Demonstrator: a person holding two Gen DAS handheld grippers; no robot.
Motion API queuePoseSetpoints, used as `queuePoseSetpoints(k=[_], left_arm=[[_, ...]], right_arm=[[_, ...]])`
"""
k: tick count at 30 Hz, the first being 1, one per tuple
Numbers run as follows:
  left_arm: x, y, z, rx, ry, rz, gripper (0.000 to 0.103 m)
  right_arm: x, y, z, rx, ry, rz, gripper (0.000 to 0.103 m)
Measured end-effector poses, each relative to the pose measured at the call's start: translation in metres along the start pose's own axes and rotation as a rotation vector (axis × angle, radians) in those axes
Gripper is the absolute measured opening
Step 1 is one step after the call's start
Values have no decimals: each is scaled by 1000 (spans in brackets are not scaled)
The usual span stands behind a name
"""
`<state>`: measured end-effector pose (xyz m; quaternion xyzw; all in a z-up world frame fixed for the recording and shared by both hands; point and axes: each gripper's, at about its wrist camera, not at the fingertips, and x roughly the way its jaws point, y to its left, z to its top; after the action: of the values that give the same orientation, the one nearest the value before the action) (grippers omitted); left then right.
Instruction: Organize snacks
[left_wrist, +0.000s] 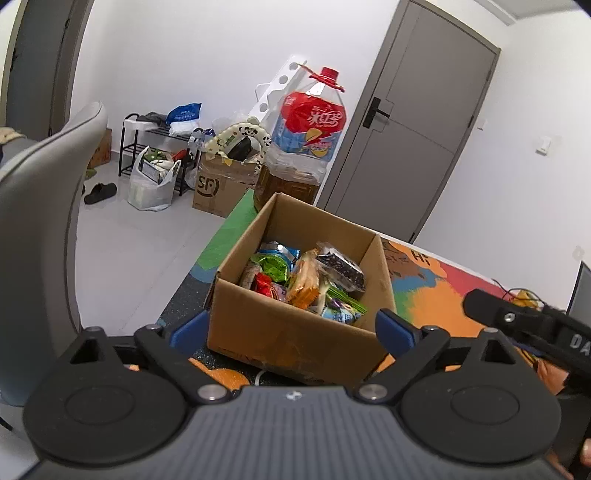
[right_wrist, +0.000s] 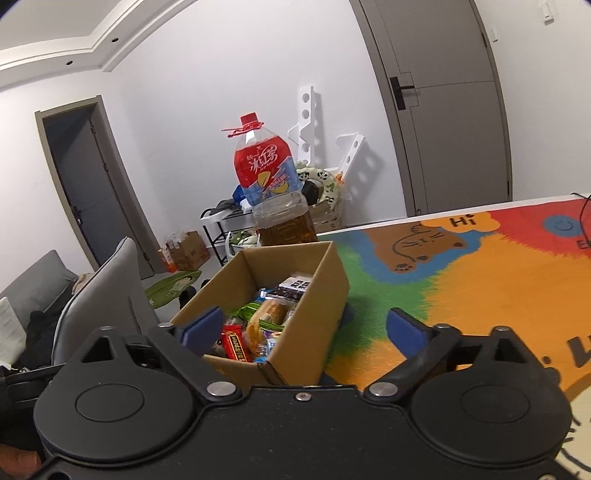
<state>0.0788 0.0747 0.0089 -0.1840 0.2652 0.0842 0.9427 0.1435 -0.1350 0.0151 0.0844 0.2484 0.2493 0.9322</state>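
One box (left_wrist: 295, 328) of snacks (left_wrist: 306, 280) sat on the bench (right_wrist: 461, 295), one bottle (right_wrist: 271, 192) just behind it; I held both claws, left (left_wrist: 291, 325) and right (right_wrist: 306, 328), wide and empty.

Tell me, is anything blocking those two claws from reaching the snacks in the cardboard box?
Nothing visible does. The cardboard box is open-topped, its snacks exposed. The left gripper and right gripper are both open and empty just in front of it; only the box's near wall lies between.
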Motion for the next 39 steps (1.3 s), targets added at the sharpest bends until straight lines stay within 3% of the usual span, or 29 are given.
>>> queuePoseSetpoints(k=[6,23,39], left_arm=[[-12,-13,-5,50,11,5,102],[-46,-51,-16,224,6,-26,102],[-84,-44,-19,273,-15,-32,102]], right_arm=[[-21,-11,-1,-14,4,-13,103],[-69,-35,-3,-40,-6,-42,103],[-107,-23,-3,-134,-19,-42,103]])
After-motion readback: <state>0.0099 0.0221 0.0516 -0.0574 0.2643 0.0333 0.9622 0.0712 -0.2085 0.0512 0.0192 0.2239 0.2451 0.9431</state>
